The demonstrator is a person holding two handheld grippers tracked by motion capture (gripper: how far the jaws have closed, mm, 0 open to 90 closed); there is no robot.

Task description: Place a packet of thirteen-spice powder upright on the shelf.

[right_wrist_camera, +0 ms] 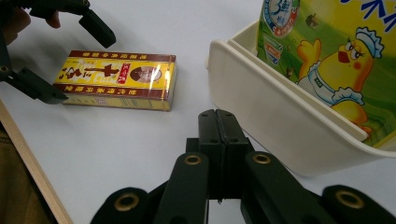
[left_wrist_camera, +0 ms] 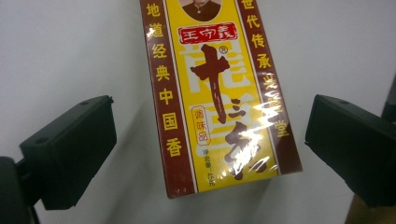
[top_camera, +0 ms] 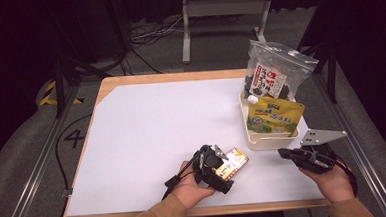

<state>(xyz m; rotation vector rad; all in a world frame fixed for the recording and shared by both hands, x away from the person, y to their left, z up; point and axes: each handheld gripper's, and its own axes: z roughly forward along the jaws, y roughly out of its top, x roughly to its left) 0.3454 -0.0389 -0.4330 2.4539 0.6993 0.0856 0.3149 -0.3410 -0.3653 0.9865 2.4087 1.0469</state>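
A yellow and brown seasoning box wrapped in clear film lies flat on the white mat near the table's front. My left gripper stands open over the box's near end, one jaw on each side with a gap between the pads and the box. My right gripper is shut with nothing in it, held just in front of the cream tray.
The cream tray holds a yellow pouch with a chick picture and a clear bag of dark seaweed. The white mat covers the wooden table. A metal stand and cables lie on the floor beyond.
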